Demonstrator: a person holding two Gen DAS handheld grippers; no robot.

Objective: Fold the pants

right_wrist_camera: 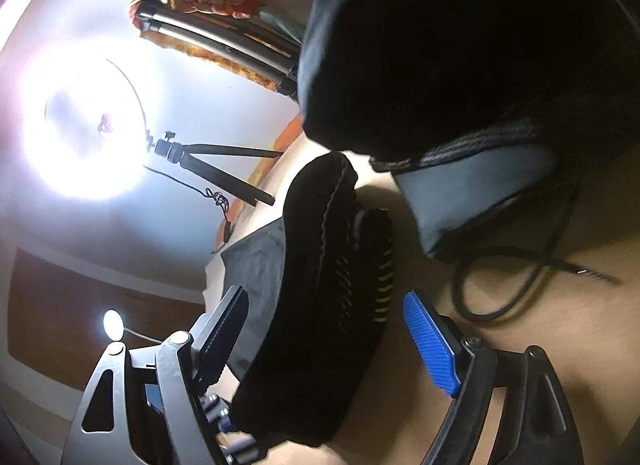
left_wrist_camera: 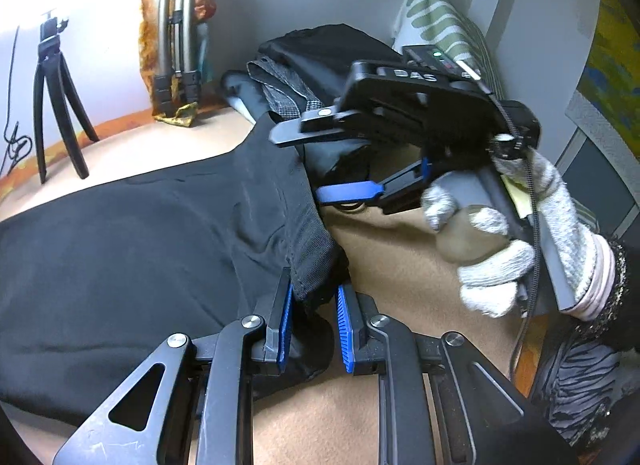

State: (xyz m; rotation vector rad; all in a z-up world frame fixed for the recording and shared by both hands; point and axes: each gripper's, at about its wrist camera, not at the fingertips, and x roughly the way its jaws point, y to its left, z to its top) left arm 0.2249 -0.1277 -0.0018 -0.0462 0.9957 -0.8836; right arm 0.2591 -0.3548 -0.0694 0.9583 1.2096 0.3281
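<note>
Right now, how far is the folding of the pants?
Early. Done: the black pants lie spread on the tan surface. In hand: the left gripper straddles one waistband corner, jaws not yet closed; the right gripper, wide open, has the waistband between its fingers. Left: closing both grips and every fold; no finished fold shows. Other clothes wait behind.

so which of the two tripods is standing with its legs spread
The small black tripod on the left by the wall. The bigger silver tripod leans folded in the corner, legs together, with orange cloth around it.
</note>
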